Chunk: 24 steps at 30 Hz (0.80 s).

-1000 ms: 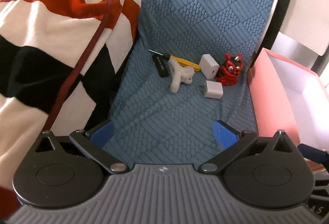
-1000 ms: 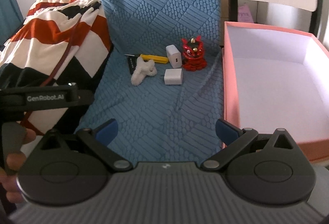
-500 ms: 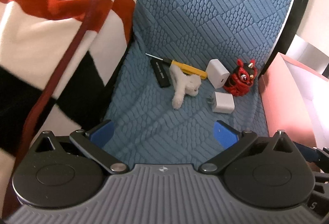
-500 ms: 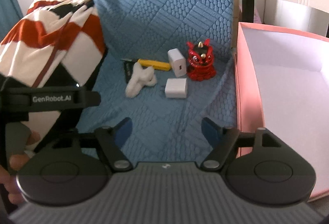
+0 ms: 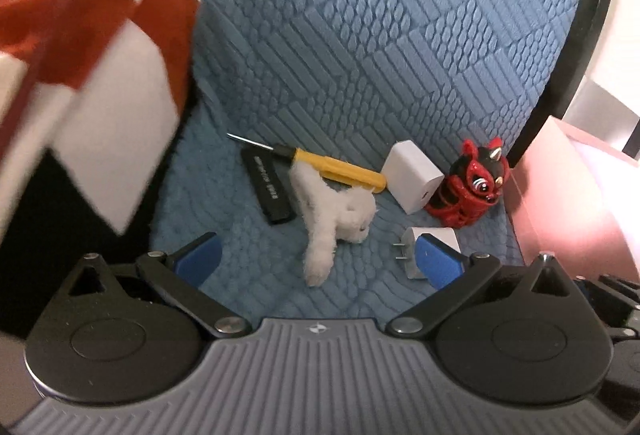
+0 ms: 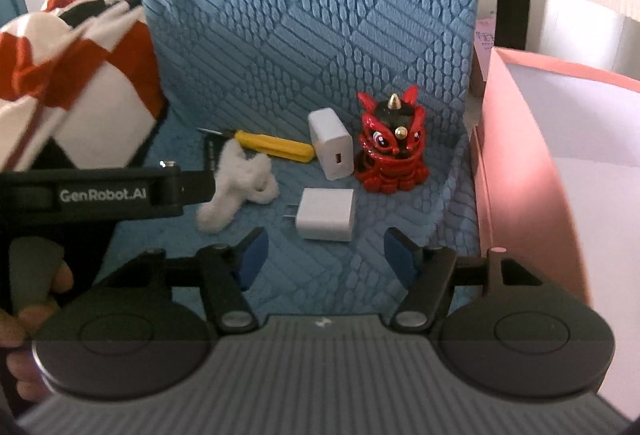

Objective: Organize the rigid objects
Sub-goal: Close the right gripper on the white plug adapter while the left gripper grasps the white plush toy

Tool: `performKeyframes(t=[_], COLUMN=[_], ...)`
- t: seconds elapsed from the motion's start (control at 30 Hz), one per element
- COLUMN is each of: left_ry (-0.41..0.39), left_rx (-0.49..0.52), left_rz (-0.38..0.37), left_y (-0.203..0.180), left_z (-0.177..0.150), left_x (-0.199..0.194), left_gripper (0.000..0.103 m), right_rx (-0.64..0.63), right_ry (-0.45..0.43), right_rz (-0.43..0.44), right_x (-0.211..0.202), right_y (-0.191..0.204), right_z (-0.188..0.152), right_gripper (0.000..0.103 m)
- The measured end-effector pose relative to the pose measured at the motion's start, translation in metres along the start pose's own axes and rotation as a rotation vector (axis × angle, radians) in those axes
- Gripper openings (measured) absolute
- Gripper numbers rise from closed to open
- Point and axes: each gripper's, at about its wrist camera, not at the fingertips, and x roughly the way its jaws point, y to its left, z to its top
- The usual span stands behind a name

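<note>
On the blue quilted seat lie a yellow screwdriver (image 5: 336, 168), a black bar (image 5: 267, 191), a white fluffy toy (image 5: 336, 217), an upright white charger (image 5: 414, 176), a flat white charger (image 6: 327, 214) and a red lion figurine (image 6: 390, 151). My left gripper (image 5: 318, 255) is open, just short of the fluffy toy, and its right finger (image 5: 438, 261) overlaps the flat charger (image 5: 412, 247). My right gripper (image 6: 326, 261) is open, just short of the flat charger. Both are empty.
A pink box (image 6: 520, 171) with a white inside stands to the right of the seat. A red, white and black blanket (image 5: 80, 67) lies to the left. The blue quilted backrest (image 6: 320, 15) rises behind the objects. The left gripper's body (image 6: 100, 191) shows in the right wrist view.
Both grippers have moved forward towards the objects. The right gripper's fingers have narrowed but stay open. No object has moved.
</note>
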Motion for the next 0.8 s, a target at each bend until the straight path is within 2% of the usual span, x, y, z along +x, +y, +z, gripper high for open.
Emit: performKeyframes(t=[0.13, 0.2, 0.3, 0.47, 0.6, 0.67, 0.8], left_ry=[0.042, 0.046, 0.041, 0.069, 0.077, 0.072, 0.052], left_rx=[-0.018, -0.035, -0.016, -0.044, -0.04, -0.035, -0.031], left_rz=[-0.035, -0.061, -0.044, -0.073, -0.076, -0.087, -0.068], left_y=[0.003, 0.004, 0.0, 0.002, 0.002, 0.001, 0.0], left_z=[0.006, 0.01, 0.014, 0.016, 0.015, 0.013, 0.01], left_x=[0.027, 0.035, 0.048, 0.068, 0.077, 0.079, 0.082], left_gripper=[0.103, 0.103, 0.103, 0.103, 0.099, 0.094, 0.093], right_rx=[0.038, 0.044, 0.039, 0.063, 0.068, 0.093, 0.124], right_ry=[0.034, 0.02, 0.0, -0.007, 0.005, 0.009, 0.033], right_rz=[0.004, 0.016, 0.032, 0.014, 0.006, 0.02, 0.041], right_x=[0.025, 0.031, 0.039, 0.049, 0.061, 0.065, 0.075], right_y=[-0.009, -0.01, -0.009, -0.01, -0.01, -0.011, -0.013], right_z=[0.002, 0.005, 0.009, 0.016, 0.018, 0.018, 0.017], right_gripper=[0.057, 0.056, 0.055, 0.055, 0.056, 0.056, 0.055])
